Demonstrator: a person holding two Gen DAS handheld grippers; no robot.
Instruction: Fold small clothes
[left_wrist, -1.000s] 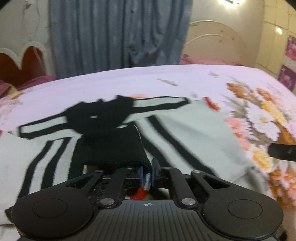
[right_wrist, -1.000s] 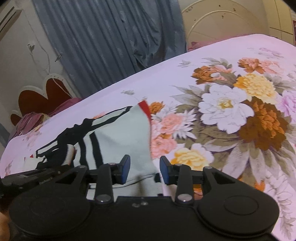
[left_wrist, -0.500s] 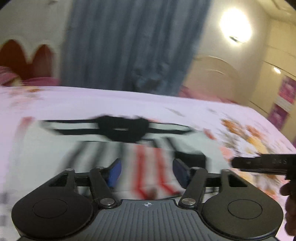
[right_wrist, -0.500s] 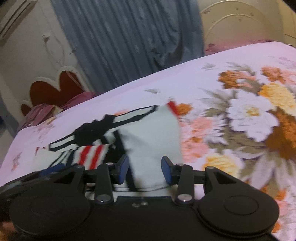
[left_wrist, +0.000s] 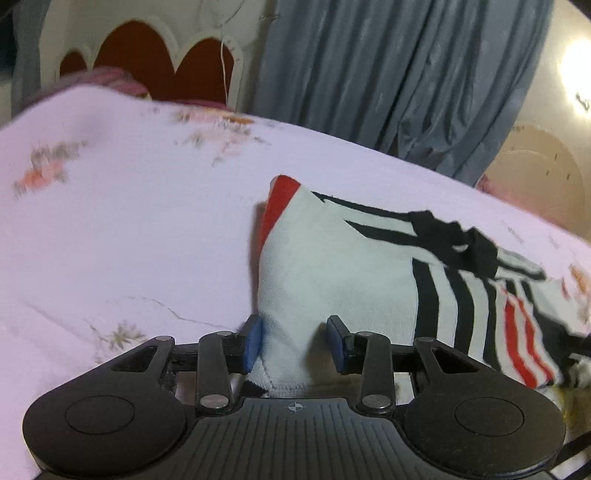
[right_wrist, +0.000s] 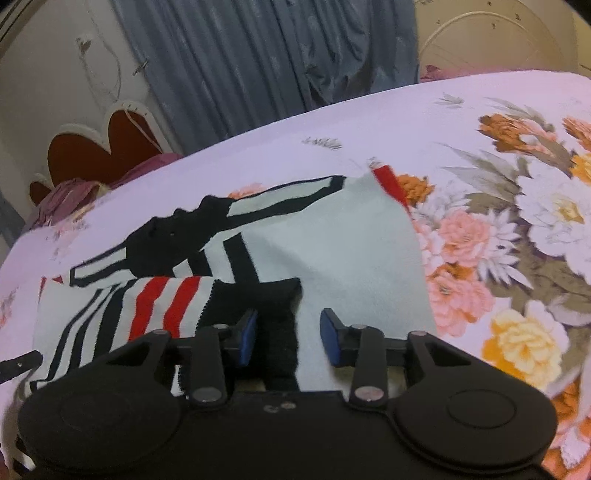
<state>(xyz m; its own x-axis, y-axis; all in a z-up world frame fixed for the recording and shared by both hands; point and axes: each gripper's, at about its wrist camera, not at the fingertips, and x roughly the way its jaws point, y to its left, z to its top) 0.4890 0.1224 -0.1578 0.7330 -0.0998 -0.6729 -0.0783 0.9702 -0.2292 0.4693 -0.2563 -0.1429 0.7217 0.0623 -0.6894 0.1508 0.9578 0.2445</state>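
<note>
Left wrist view: the left gripper, 2 black linkage arms tipped with blue pads, has its jaws part-way apart and closing, with a soft bunched corner of the white knit garment rising between them; the left pad sits right at the cloth's edge, the right pad shows a small gap, so no firm pinch is visible. The garment is a small knitted piece, matte and slightly fuzzy, pale with black stripes, a black tie-like band, a red tip at its far corner and a folded sleeve with red and white stripes to the right. It lies on a smooth lilac bedsheet printed with faint flowers. Behind hang pleated grey-blue curtains and a scalloped dark-red headboard. In the right wrist view, the right gripper stands at a narrow, closing gap above the garment's near edge, where a black ribbed cuff lies between the pads without being visibly squeezed. The white panel spreads flat beyond it, beside large printed blooms in peach, white and yellow.
</note>
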